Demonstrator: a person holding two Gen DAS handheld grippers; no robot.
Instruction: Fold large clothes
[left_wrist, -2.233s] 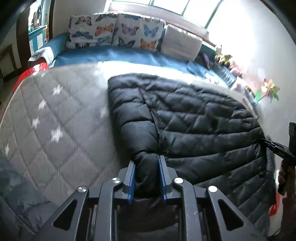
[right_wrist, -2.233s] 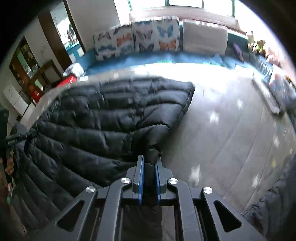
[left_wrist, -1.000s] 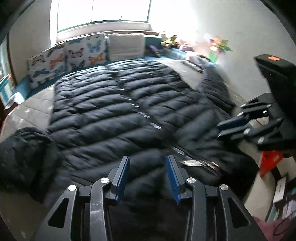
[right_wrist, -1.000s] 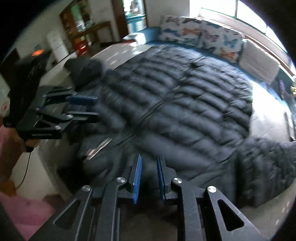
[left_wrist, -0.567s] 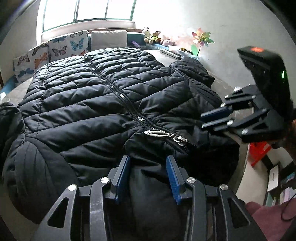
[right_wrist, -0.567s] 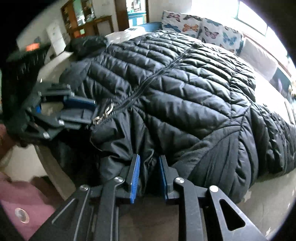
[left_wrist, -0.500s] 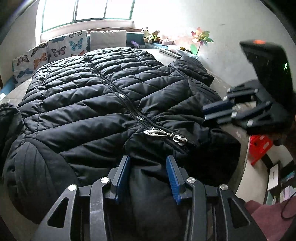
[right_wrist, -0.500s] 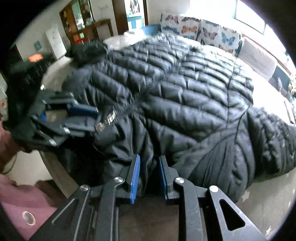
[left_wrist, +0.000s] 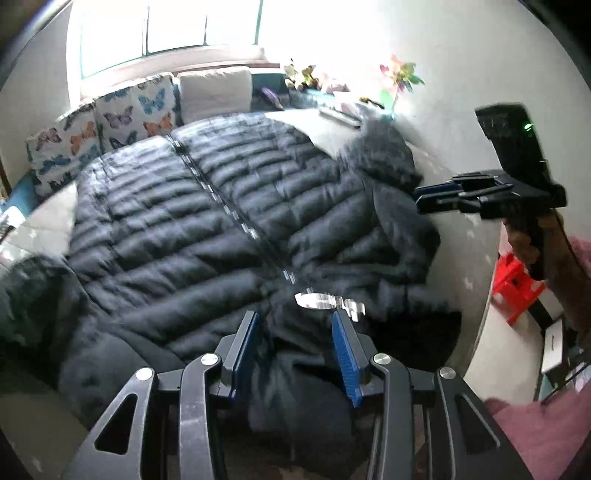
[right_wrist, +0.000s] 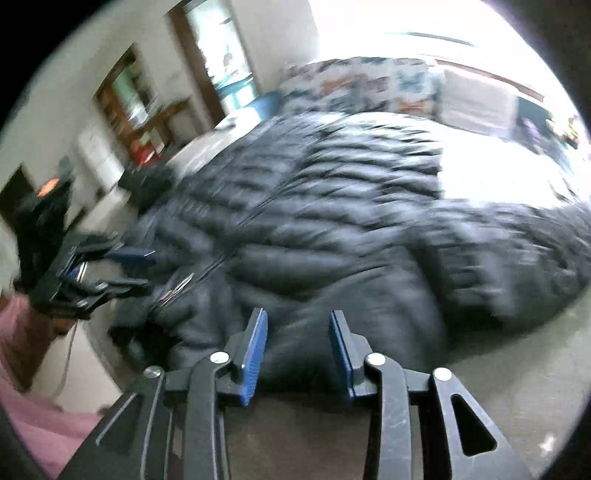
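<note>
Jacket (left_wrist: 207, 221) status: black quilted jacket is lying spread flat on the bed (left_wrist: 37, 229), zipper side up, hem toward the far cushions (left_wrist: 110, 118), collar end nearest both sets of jaws.

Left of the left jaws: one sleeve (left_wrist: 33, 291) is lying bunched out to the side, not yet folded in.

Left gripper (left_wrist: 295, 343): jaws are standing partly apart. Dark collar fabric is sitting between and just below them; the blue pads are not visibly pinching it, so I am reading this as no grip. Zipper pull (left_wrist: 321, 301) is lying just ahead of the jaws, slightly right of centre.

Right of the left jaws: the other sleeve (left_wrist: 384, 155) is lying out toward the wall, also unfolded. Right gripper (left_wrist: 424, 199) is hovering beside it, clear of the fabric.

Right gripper in its own view (right_wrist: 295, 343): jaws are opening. Jacket fabric is lying under and ahead of them; frame is blurred, but no cloth appears clamped.

Progress judgement: laying out and flattening is looking done. No fold is showing anywhere. Remaining: both sleeves in, then body folded over, likely twice given bulk.
</note>
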